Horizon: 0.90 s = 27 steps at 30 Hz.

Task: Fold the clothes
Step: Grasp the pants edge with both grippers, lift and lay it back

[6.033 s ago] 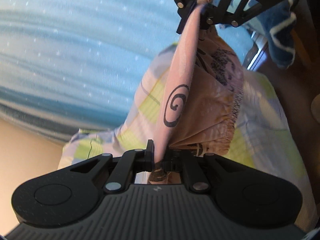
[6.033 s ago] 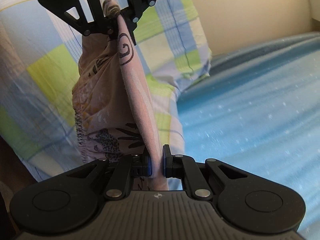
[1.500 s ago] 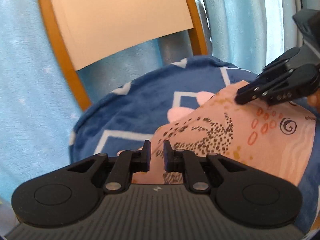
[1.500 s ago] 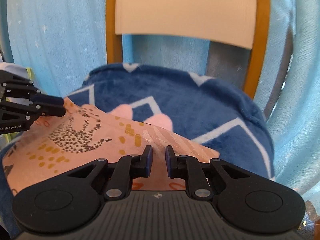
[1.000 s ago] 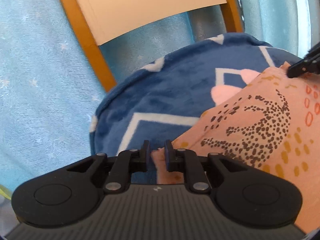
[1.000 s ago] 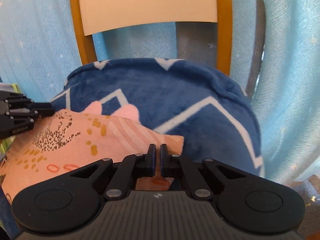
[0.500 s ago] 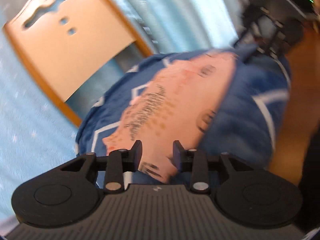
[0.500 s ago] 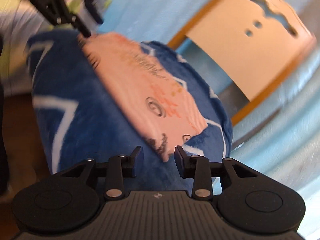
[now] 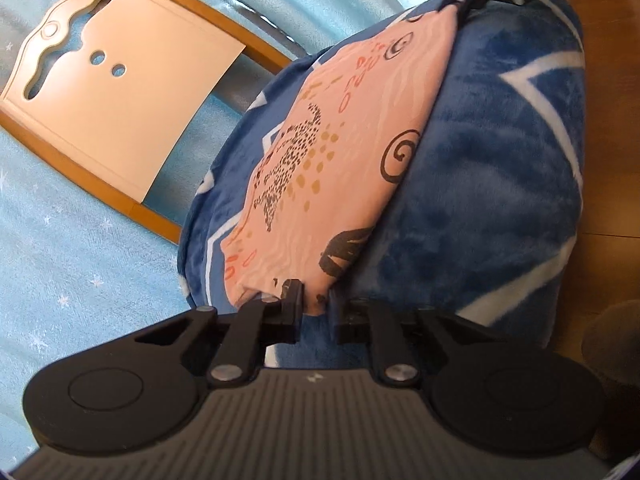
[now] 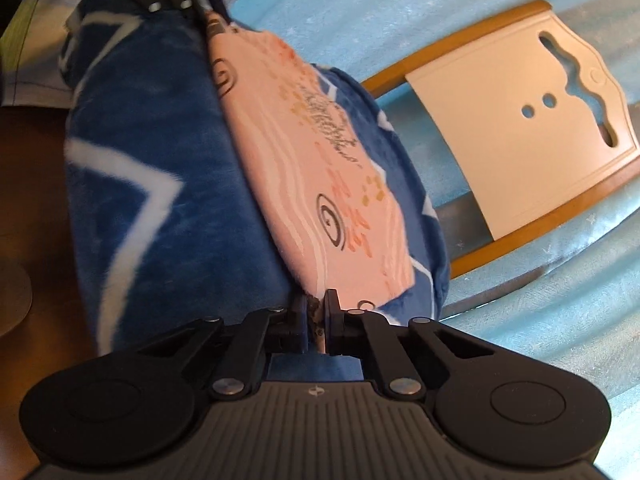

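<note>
A pink patterned garment (image 9: 332,140) (image 10: 304,152) lies folded in a long strip over a dark blue blanket (image 9: 500,160) (image 10: 140,140) on a chair seat. My left gripper (image 9: 319,312) is at one end, its fingers closed on the near corner of the cloth. My right gripper (image 10: 316,312) is shut on the opposite end, with fabric pinched between its fingers. Each gripper also shows at the far end of the strip in the other's view: the right gripper (image 9: 460,0) and the left gripper (image 10: 200,12).
The chair's cream backrest with a wooden frame (image 9: 120,100) (image 10: 520,120) stands behind the blanket. Light blue starry fabric (image 9: 60,260) (image 10: 560,320) hangs behind it. Wooden floor (image 9: 608,120) (image 10: 24,160) lies beside the chair, and a checked cloth (image 10: 32,40) is at the upper left.
The garment was carried from the air onto the blanket and let go. Both grippers opened, swung to its two ends, and have now closed on its corners.
</note>
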### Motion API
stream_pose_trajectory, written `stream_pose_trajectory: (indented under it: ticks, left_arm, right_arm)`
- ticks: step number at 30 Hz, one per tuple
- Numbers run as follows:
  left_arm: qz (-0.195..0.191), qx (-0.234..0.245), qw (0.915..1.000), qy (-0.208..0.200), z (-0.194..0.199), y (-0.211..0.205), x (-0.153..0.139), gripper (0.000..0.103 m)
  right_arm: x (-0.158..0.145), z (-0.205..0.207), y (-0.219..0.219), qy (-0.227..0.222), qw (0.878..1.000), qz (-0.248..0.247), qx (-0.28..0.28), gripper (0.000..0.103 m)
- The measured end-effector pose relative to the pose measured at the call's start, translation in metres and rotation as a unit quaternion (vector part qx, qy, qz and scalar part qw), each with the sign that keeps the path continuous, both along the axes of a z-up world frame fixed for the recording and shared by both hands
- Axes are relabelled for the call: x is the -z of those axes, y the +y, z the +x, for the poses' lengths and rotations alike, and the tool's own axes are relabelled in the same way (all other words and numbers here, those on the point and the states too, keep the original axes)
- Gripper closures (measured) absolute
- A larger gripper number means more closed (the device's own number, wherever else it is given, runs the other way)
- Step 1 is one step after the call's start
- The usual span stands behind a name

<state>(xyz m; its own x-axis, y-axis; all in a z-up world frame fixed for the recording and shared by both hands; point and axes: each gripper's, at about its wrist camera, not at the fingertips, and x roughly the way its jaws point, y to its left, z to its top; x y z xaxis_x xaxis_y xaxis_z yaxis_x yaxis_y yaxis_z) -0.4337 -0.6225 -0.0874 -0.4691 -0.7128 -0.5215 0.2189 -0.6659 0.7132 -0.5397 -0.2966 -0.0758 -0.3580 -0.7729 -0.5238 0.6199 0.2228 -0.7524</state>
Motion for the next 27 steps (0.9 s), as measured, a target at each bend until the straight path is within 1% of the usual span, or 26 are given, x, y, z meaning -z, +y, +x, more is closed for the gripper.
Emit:
stream_pose_trajectory:
  ticks: [3,5,7,9,12,13,15,18,20,21,23,25,27]
  left_arm:
    - [0.006,-0.006,1.0000,0.003,0.001,0.001,-0.002,0.092]
    - [0.010,-0.010,0.9999,0.001,0.003,0.003,-0.006,0.092]
    - [0.014,-0.021,0.9997,0.006,0.010,0.005,-0.012,0.092]
    - [0.021,-0.039,0.9987,0.026,0.018,0.007,-0.022,0.091]
    - [0.047,-0.060,0.9936,0.084,0.027,0.010,-0.041,0.091]
    - [0.058,-0.063,0.9908,0.105,0.027,0.011,-0.047,0.091]
    - [0.080,-0.069,0.9842,0.142,0.024,0.012,-0.057,0.091]
    - [0.122,-0.084,0.9741,0.171,0.010,0.005,-0.056,0.091]
    - [0.143,-0.098,0.9696,0.173,0.000,-0.001,-0.049,0.091]
    - [0.151,-0.104,0.9690,0.166,-0.004,-0.004,-0.044,0.091]
    - [0.160,-0.113,0.9695,0.147,-0.011,-0.005,-0.031,0.091]
    - [0.152,-0.116,0.9705,0.146,-0.011,-0.001,-0.027,0.092]
    - [0.161,-0.132,0.9653,0.158,-0.007,0.000,-0.031,0.091]
  right_arm:
    - [0.002,-0.004,-0.002,-0.003,1.000,0.003,0.005,0.094]
    - [-0.002,-0.006,-0.001,-0.006,1.000,0.005,0.017,0.094]
    - [-0.008,-0.011,0.002,-0.020,0.999,0.006,0.038,0.094]
    - [-0.017,-0.016,0.005,-0.049,0.996,-0.001,0.068,0.094]
    - [-0.031,-0.023,0.011,-0.109,0.988,-0.019,0.108,0.093]
    - [-0.035,-0.026,0.012,-0.142,0.982,-0.030,0.120,0.093]
    - [-0.043,-0.031,0.013,-0.208,0.966,-0.053,0.143,0.093]
    - [-0.054,-0.039,0.013,-0.304,0.933,-0.086,0.173,0.093]
    - [-0.057,-0.042,0.008,-0.363,0.909,-0.107,0.175,0.093]
    - [-0.055,-0.045,0.005,-0.383,0.900,-0.109,0.178,0.093]
    - [-0.048,-0.051,-0.004,-0.405,0.888,-0.098,0.193,0.087]
    - [-0.047,-0.055,-0.004,-0.422,0.878,-0.098,0.204,0.085]
    - [-0.049,-0.058,0.000,-0.437,0.867,-0.103,0.216,0.081]
